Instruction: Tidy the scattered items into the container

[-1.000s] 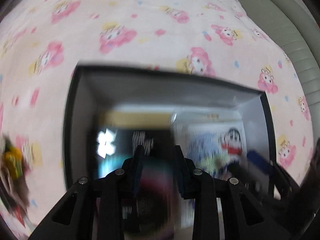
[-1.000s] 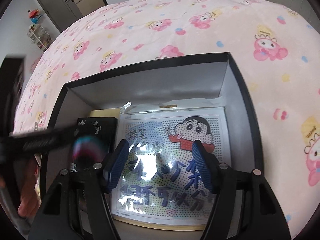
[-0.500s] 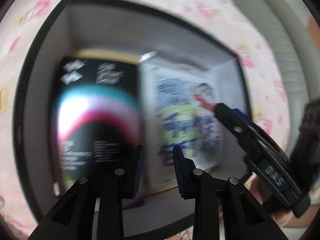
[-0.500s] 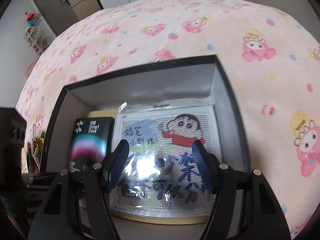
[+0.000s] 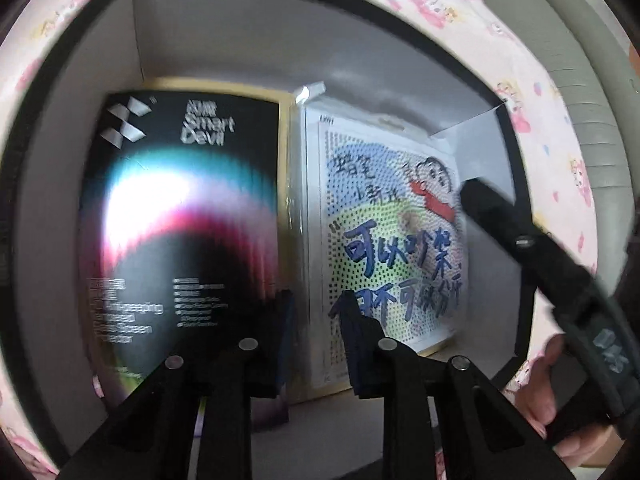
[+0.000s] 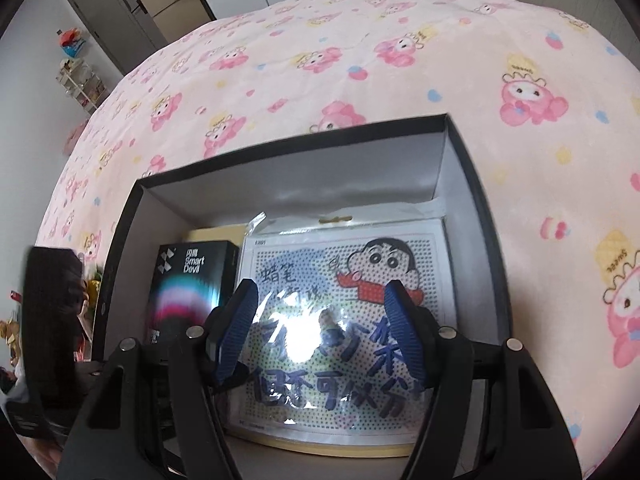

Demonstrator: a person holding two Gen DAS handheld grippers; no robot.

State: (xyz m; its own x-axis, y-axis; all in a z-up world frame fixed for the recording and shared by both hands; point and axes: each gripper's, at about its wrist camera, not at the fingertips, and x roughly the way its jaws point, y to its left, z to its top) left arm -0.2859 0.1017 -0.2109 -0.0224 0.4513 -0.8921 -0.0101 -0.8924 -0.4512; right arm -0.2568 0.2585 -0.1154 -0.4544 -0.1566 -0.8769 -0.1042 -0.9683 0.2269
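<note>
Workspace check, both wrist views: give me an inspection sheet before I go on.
Surface: pink cartoon-print bedspread; the box sits on it.
Job's things: open black box with grey inner walls holds a black Smart Devil carton on the left and a bagged cartoon bead board on the right, side by side, lying flat.
Clutter: small colourful items left of the box, too blurred to name.
Grippers: left gripper over the carton's right edge, jaws closing, nothing between them; right gripper open above the bead board.
Cables: nothing seen.
Surroundings: cabinet doors, small shelf rack, grey padded headboard.
</note>
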